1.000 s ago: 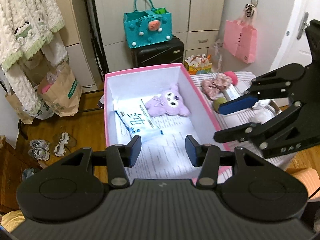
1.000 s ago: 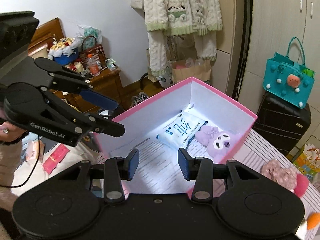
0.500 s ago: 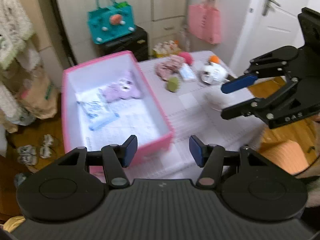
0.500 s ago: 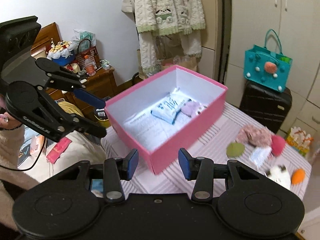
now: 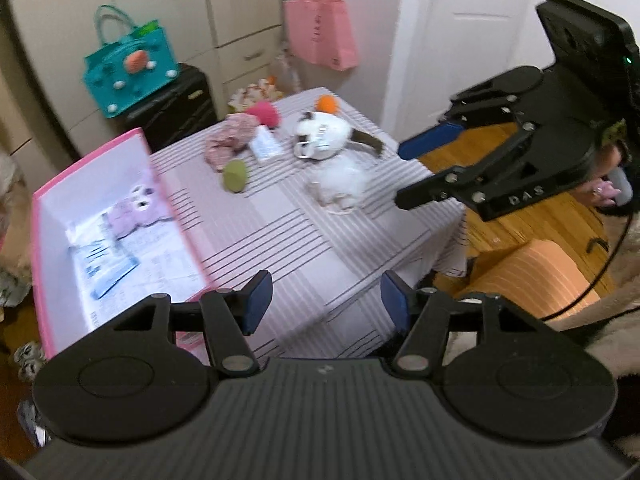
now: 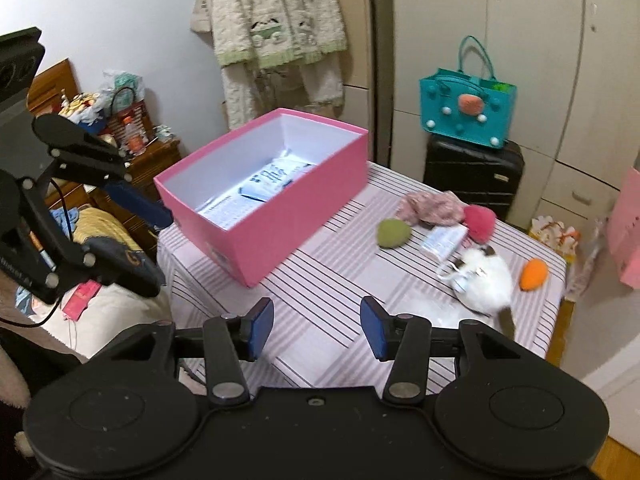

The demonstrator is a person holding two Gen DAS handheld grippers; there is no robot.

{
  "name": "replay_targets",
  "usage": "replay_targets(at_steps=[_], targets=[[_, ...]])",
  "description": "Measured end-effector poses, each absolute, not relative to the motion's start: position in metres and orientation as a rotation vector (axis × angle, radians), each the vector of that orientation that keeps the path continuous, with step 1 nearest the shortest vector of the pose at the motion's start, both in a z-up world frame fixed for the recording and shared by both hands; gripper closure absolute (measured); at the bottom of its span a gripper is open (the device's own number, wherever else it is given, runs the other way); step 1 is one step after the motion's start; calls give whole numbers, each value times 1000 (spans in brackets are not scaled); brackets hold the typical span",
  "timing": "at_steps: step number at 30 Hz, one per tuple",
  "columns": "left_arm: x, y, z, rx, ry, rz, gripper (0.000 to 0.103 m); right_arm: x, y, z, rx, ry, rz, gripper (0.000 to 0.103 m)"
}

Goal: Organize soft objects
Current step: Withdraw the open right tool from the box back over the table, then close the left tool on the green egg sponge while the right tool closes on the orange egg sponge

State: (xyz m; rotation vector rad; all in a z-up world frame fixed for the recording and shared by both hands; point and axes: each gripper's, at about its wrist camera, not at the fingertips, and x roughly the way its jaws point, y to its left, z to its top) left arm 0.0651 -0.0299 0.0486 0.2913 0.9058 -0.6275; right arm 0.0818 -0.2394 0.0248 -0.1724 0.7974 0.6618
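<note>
A pink box (image 5: 176,216) stands on the left of the striped table (image 5: 280,232), holding a purple plush (image 5: 138,210) and a wipes pack (image 5: 106,264). On the table's far side lie a white plush cat (image 5: 324,140), a green soft toy (image 5: 235,175), a pink fabric piece (image 5: 228,142), a red pom (image 5: 264,114), an orange toy (image 5: 327,103) and a small tissue pack (image 5: 266,146). My left gripper (image 5: 325,298) hangs open over the near table edge, empty. My right gripper (image 6: 317,320) is opening with nothing between its jaws, right of the box (image 6: 280,220).
A teal bag (image 6: 466,114) sits on a black suitcase (image 6: 474,172) behind the table. A pink bag (image 5: 320,32) hangs by the white door. An orange stool (image 5: 528,276) stands on the wood floor to the right. A cluttered wooden nightstand (image 6: 132,152) is at left.
Both grippers have pulled back from over the box and swung right toward the loose toys. The box now sits to the left in both views. Both jaws stand wider.
</note>
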Motion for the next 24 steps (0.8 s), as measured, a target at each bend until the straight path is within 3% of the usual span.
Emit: replay_targets(at_steps=[6,15,24], targets=[[81,-64,37,302,910,-687,44,91,-268,12,-158,757,634,47],[117,-89,14,301,726,-602,44,133,-308,-12,-134,690,588,46],[166,-96,-27,203,667,-450,44,177,-335,-39,-121,602,530,43]])
